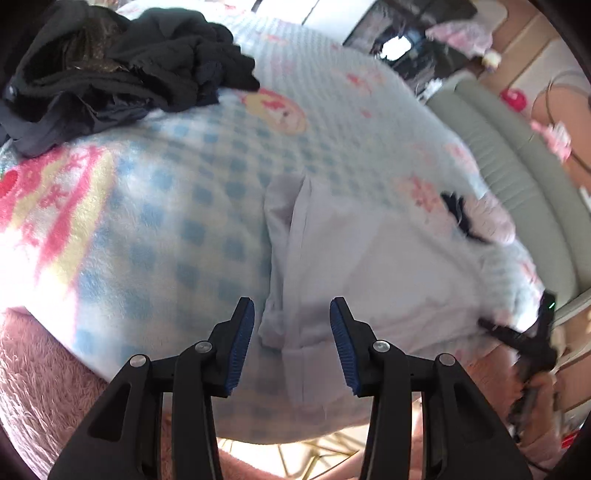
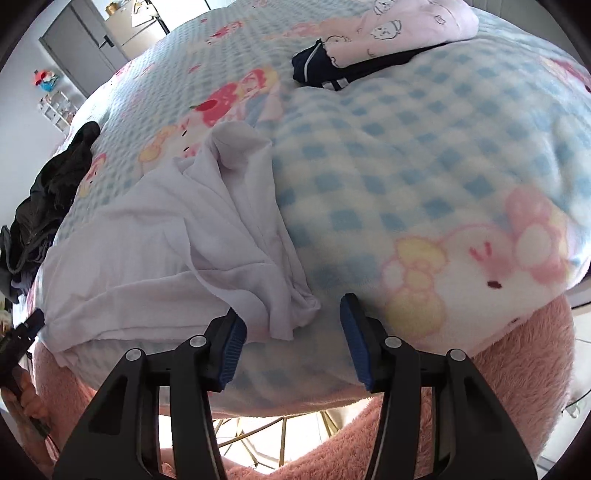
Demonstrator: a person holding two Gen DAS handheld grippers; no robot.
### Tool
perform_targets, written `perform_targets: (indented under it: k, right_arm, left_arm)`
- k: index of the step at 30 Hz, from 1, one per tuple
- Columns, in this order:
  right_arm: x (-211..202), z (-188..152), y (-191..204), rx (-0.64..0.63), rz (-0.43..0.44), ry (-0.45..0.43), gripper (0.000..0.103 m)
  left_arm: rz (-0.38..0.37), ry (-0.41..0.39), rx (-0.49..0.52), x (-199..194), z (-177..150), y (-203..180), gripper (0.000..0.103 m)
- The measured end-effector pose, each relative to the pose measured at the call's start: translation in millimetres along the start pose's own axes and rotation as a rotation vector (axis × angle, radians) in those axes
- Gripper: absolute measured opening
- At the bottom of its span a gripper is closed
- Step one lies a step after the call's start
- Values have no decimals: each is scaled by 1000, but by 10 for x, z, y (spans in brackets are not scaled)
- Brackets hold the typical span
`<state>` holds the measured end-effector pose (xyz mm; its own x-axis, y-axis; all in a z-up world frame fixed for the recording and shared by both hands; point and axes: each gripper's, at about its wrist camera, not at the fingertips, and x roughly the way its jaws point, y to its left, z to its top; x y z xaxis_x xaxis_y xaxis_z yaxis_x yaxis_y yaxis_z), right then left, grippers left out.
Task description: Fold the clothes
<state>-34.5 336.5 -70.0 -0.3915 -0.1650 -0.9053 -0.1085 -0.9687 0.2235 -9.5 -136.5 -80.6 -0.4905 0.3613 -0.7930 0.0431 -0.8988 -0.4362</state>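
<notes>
White garment (image 2: 155, 243), rumpled, on checked blanket (image 2: 424, 155) near its front edge.
Left gripper (image 1: 292, 343) and right gripper (image 2: 291, 349): both released, jaws apart above cloth, nothing gripped. Left view alone: grey sofa (image 1: 517, 177). Right view alone: door (image 2: 77, 37), pink folded pile (image 2: 399, 29). Black clothes heap (image 1: 122, 66) lies well apart.

A blue-and-white checked fleece blanket (image 2: 424, 155) with pink and yellow cartoon prints covers the bed. A fluffy pink cover (image 2: 517, 387) hangs below its near edge. A grey-green padded headboard (image 1: 517, 177) runs along one side. Across the room stand a grey door (image 2: 79, 44) and a small white shelf (image 2: 55, 107) on the wall.
</notes>
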Motion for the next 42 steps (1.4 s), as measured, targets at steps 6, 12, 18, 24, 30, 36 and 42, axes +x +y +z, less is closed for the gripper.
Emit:
perform_targets:
  k: [6,12,18,24,30,36,42]
  right_arm:
    - [-268,56,126,-62,69,-83,62]
    - [70,71,154,-146,-144,18,60]
    - [-383,380,125,-79,48,-123,63]
    - [-193,759,488,-213,54,-92,63]
    - [486,864,611,-244,46,13,38]
    - [441,1031,364,-179,-128,-136,28]
    - [262,1092,113,-37,168,-87,44]
  left_arm:
    - [24,-31,28,62,-68,-93,36]
    - [208,-111,100,0,146,-205,29]
    - [99,-139,78,-139,468,-93,38]
    - [53,-37,136,333,677,-335,37]
    - [127,-8,132,719,781,-368,35]
    - [150,-74,126,730,990,-308,35]
    - [89,-142,62,476,993,-205,38]
